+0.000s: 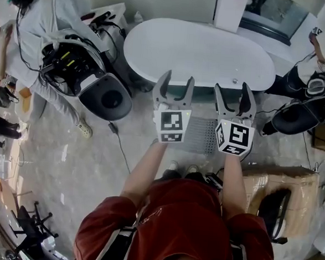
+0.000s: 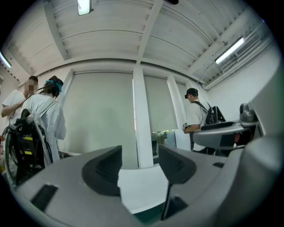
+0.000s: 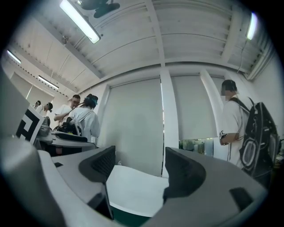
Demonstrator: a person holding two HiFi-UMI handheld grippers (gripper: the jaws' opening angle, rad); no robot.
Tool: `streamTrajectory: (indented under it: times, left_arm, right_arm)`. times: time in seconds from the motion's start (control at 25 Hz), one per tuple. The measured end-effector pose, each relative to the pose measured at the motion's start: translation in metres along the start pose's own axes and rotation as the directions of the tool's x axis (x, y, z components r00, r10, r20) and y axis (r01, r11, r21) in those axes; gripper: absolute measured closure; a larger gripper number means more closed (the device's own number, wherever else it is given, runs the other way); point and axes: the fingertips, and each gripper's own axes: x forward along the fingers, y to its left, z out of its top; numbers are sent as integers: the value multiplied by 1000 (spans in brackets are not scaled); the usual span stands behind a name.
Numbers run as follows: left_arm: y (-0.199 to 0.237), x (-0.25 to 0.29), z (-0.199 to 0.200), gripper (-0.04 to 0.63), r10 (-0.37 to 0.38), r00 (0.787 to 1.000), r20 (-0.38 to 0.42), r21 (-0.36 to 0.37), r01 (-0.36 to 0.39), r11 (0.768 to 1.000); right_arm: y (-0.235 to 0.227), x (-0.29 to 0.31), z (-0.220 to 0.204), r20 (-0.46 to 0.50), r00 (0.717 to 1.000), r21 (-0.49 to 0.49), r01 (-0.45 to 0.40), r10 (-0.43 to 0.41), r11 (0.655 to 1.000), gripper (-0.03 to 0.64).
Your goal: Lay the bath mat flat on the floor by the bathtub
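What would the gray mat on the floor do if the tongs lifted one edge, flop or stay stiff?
The mat looks thin and lies flat on the floor beside the bathtub, so it would probably flop and hang down. Its bumpy top likely makes it easy to grip. Being thin, it is probably light.

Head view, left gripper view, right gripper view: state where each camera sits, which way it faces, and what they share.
Head view: on the person's head, looking steeply down at bathtub, bath mat, forearms, left gripper, right gripper.
Left gripper view: on the left gripper, facing over the bathtub toward the blinds; its open, empty jaws show.
Right gripper view: likewise, on the right gripper.
Shared: the bathtub's white rim.
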Motion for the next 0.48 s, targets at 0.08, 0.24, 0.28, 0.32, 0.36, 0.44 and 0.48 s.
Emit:
streamTrajectory:
  times: [0.08,0.24,0.28,0.32,0.36,0.44,0.48]
  left_arm:
    - [0,-1,0,349,-7,1000,2,-3,7,1000]
    - [-1,-1,-2,399,-13,1000,-3,-3,13,1000]
    - [-3,-1,-1,409,-16,1000,-1,-4,16,1000]
    - [-5,-1,2,421,-20,1000,2,-5,20,1000]
    - [-6,0,4,436,-23,1000,4,-5,23,1000]
    - [-8,3,4,472,-24,1000,4,-5,24,1000]
    - [-9,4,2,495,-21,1000,3,-6,21,1000]
  right_arm:
    - [2,1,0,0,1000,3,-7,7,1000,284]
    - [5,-1,-1,7,1000,2,-8,8,1000,357]
    - [4,-2,0,10,1000,2,-4,4,1000,373]
    - [3,-3,2,15,1000,2,-1,0,1000,394]
    - [1,-4,4,20,1000,4,2,-2,1000,417]
    - [-1,-3,4,28,1000,15,1,-2,1000,484]
    - [-2,-3,3,29,1000,22,-1,0,1000,516]
